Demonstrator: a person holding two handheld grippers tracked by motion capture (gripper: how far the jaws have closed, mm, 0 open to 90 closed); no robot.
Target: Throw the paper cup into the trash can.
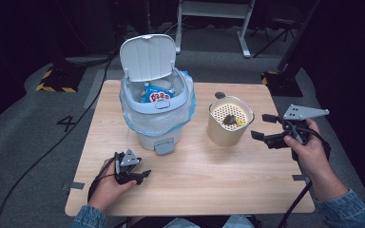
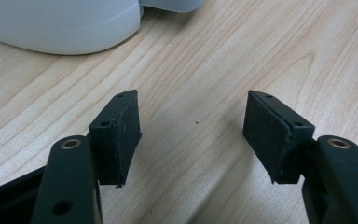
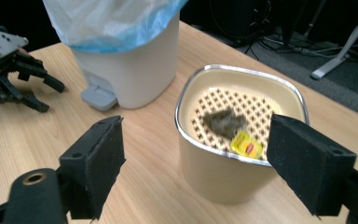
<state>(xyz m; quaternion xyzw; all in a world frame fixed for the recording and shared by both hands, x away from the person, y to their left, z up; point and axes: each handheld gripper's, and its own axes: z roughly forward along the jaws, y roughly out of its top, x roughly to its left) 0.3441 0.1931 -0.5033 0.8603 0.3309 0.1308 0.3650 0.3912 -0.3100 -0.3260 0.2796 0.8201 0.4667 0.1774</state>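
Right gripper view: the right gripper (image 3: 193, 161) is being held wide open and empty, framing the beige strainer-topped tub (image 3: 238, 140) at frame centre, seemingly for grasping. At lower left of the high view, the left gripper (image 1: 140, 175) is being rested open and empty on the pale wooden table (image 1: 204, 185), apparently idle.

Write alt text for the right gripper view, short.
The right gripper, jaws open and empty, faces a beige container whose perforated insert holds a dark clump and a small yellow packet. Behind on the wooden table stands a white pedal bin with a blue-edged liner, and the left gripper sits at far left.
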